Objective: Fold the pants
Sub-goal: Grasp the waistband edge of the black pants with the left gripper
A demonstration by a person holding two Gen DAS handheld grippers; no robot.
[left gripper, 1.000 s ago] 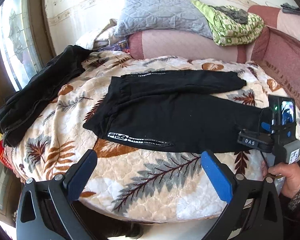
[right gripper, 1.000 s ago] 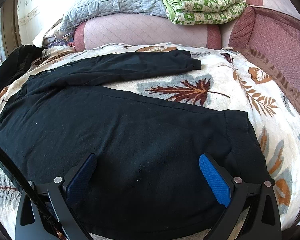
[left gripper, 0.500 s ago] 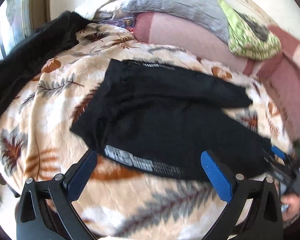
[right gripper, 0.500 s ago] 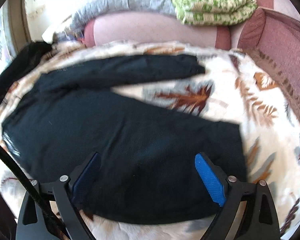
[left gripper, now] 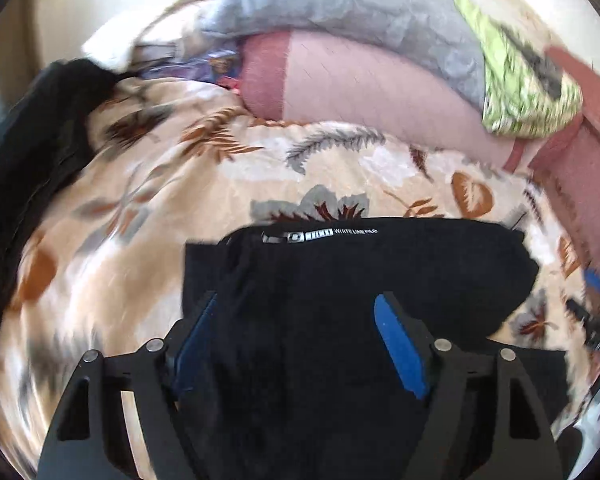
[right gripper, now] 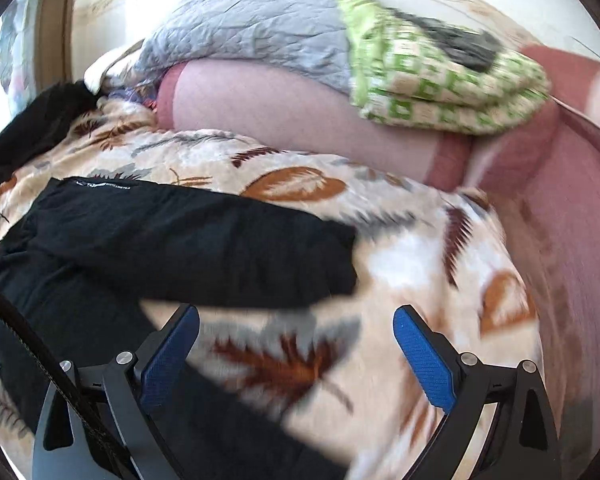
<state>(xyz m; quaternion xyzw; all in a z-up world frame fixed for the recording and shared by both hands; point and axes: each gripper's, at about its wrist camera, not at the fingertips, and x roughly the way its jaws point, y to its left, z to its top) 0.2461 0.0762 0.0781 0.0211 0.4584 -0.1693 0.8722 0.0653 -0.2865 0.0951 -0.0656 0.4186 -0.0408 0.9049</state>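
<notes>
Black pants (left gripper: 380,280) lie spread on a leaf-patterned blanket (left gripper: 140,216). White lettering marks the far leg near the waist. My left gripper (left gripper: 296,328) is open, low over the waist end, with black fabric between and under its blue pads (left gripper: 400,344). In the right wrist view the far leg (right gripper: 204,244) lies across the blanket and the near leg (right gripper: 80,328) runs under the left finger. My right gripper (right gripper: 296,340) is open above bare blanket between the two legs. Both views are blurred.
A pink bolster (right gripper: 300,120) lines the back, with a grey quilt (right gripper: 252,28) and a green checked blanket (right gripper: 440,80) on it. Dark clothing (left gripper: 32,136) is heaped at the left. A reddish sofa arm (right gripper: 580,208) bounds the right.
My left gripper has moved forward and down over the waist of the pants. My right gripper has swung forward off the near leg to above the blanket between the legs.
</notes>
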